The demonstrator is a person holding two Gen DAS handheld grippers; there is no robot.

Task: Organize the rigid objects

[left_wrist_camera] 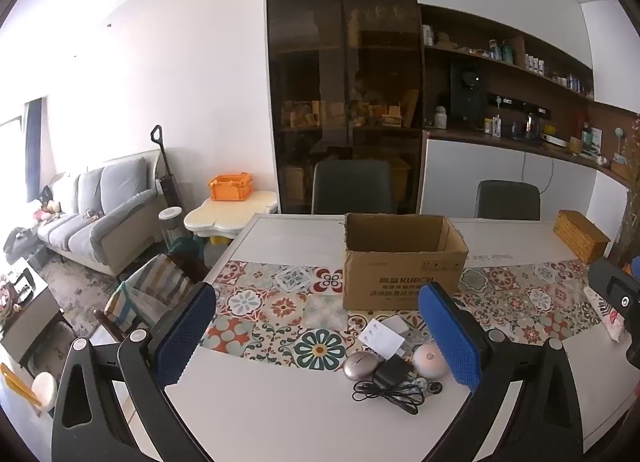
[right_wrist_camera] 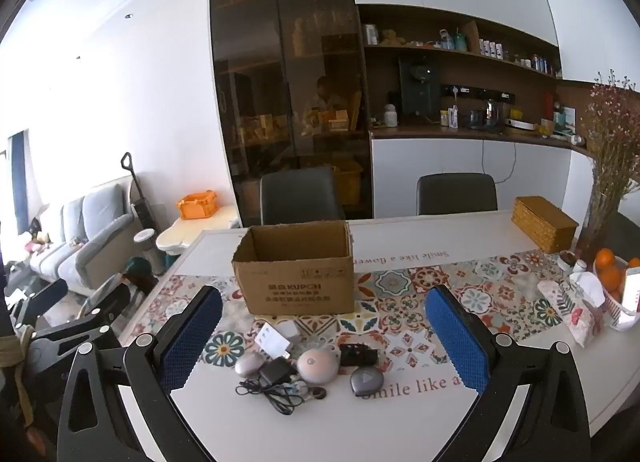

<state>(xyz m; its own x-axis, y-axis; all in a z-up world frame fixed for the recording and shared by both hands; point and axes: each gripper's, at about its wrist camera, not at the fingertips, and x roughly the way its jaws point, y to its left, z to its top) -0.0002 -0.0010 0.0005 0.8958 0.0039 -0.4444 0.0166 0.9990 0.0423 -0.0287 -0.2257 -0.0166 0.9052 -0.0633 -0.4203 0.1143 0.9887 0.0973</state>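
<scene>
An open cardboard box (left_wrist_camera: 402, 270) (right_wrist_camera: 298, 276) stands on the patterned table runner. In front of it lies a small heap of gadgets: a white charger (right_wrist_camera: 274, 340), a black adapter with coiled cable (right_wrist_camera: 276, 372), a grey oval case (right_wrist_camera: 249, 364), a pink round device (right_wrist_camera: 318, 366), a small black block (right_wrist_camera: 358, 354) and a grey puck (right_wrist_camera: 366, 380). The same heap shows in the left wrist view, with the pink device (left_wrist_camera: 429, 360) and the cable (left_wrist_camera: 390, 390). My left gripper (left_wrist_camera: 320, 338) and right gripper (right_wrist_camera: 324, 338) both hang open above the table, nothing between their blue pads.
A woven box (right_wrist_camera: 544, 224) sits at the table's far right. Oranges (right_wrist_camera: 608, 266), a tissue pack (right_wrist_camera: 580, 310) and dried flowers (right_wrist_camera: 612, 142) crowd the right edge. Two dark chairs (right_wrist_camera: 298, 196) stand behind the table. A sofa (left_wrist_camera: 100, 214) is off to the left.
</scene>
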